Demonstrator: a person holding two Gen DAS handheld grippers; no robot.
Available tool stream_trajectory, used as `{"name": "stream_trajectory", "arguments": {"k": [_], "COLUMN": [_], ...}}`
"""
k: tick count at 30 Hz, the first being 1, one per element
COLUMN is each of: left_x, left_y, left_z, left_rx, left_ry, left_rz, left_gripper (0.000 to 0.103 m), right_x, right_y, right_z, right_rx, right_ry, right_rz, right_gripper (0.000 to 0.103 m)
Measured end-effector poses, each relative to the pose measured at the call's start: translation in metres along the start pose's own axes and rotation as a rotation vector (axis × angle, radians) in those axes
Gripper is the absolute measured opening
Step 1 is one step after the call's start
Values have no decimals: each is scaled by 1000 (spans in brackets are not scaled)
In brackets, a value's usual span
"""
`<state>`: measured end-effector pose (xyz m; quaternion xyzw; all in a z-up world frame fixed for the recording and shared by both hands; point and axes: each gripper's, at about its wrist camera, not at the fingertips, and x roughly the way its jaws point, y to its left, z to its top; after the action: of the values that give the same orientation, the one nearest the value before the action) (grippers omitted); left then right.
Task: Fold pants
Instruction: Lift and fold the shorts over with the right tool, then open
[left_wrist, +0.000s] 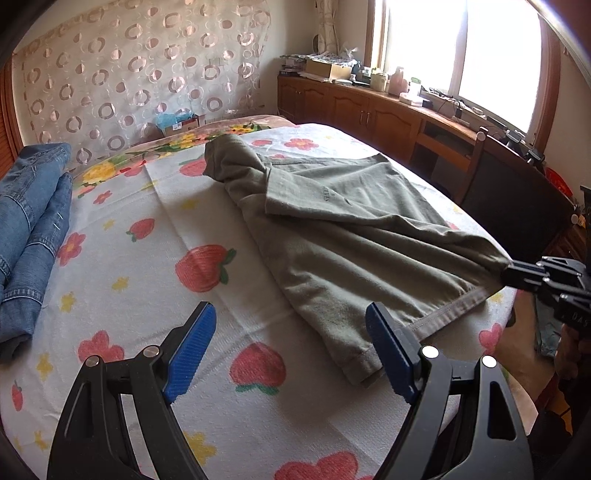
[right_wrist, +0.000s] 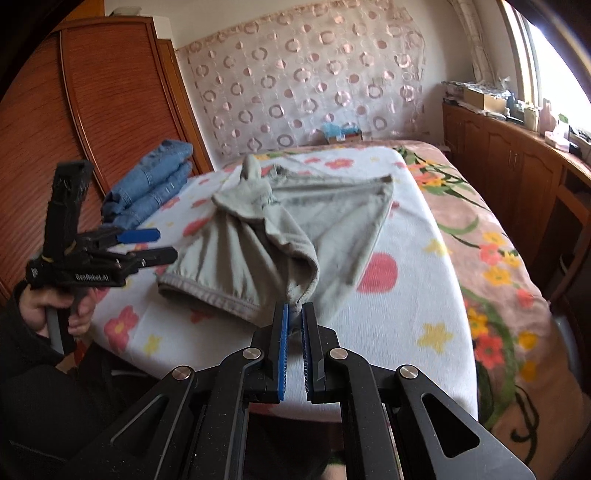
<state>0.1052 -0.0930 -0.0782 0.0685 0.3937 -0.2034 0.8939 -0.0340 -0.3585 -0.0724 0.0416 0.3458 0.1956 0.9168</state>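
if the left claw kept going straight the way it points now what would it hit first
Probably the white flower-and-strawberry printed bed cover: the open left claw tilts down at bare cloth. The grey-green cotton pants lie just to the right, near its right finger; depth is uncertain.

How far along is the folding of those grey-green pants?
Early. A folded blue pair of jeans lies aside. The right gripper pinches a corner of the grey-green pants, lifting it; the left gripper hangs open, empty. The pants remain rumpled, so the folding itself is left.
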Motion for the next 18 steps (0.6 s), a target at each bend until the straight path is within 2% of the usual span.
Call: {"name": "stream_trajectory", "arguments": {"k": [10,12,18], "left_x": [13,15,20], "left_y": [2,3,3], "left_z": [-7,-8,-13], "left_rx": [-2,-4,-11], "left_ry": [39,45,61], "left_rz": [8,8,3], "left_gripper": [84,84,84], "right_x": [-2,-3,-7], "right_y": [-6,-2,-2], "right_z": [2,4,10], "right_rx": [-7,-37,-53], "right_ry": [42,34,13], "right_rz": [-34,-51,-74], "right_gripper": [7,12,13]}}
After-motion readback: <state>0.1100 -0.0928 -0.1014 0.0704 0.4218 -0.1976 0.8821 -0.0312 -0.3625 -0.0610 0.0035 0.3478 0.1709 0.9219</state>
